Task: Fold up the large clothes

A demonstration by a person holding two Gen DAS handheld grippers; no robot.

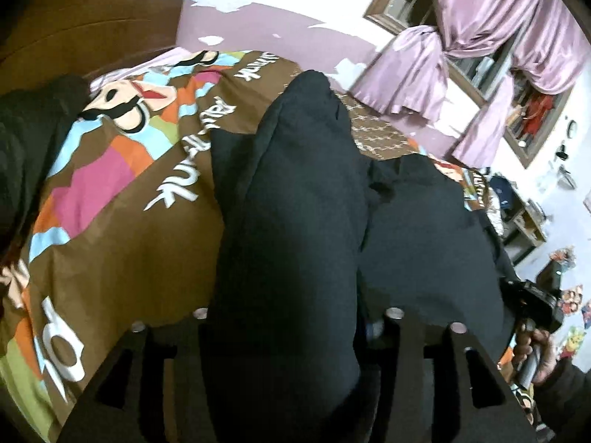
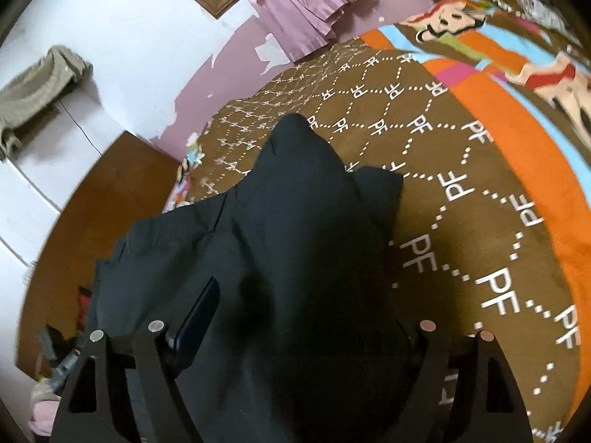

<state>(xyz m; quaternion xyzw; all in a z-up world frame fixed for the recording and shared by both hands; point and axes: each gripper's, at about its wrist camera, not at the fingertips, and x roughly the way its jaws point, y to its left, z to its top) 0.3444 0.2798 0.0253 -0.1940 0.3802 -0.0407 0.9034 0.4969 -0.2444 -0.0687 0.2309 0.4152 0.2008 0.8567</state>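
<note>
A large black garment hangs bunched over the bed and fills the middle of the left wrist view. My left gripper is shut on a thick fold of it, and the cloth hides the fingertips. In the right wrist view the same black garment drapes over my right gripper, which holds a bundle of it between its jaws. One blue finger pad shows at the left; the other is hidden. The other handheld gripper and the hand on it show at the left wrist view's right edge.
The bed is covered by a brown blanket with cartoon prints and "PF" lettering. A wooden headboard stands at the far left. Pink curtains and a window are on the far wall. A shelf stands at the right.
</note>
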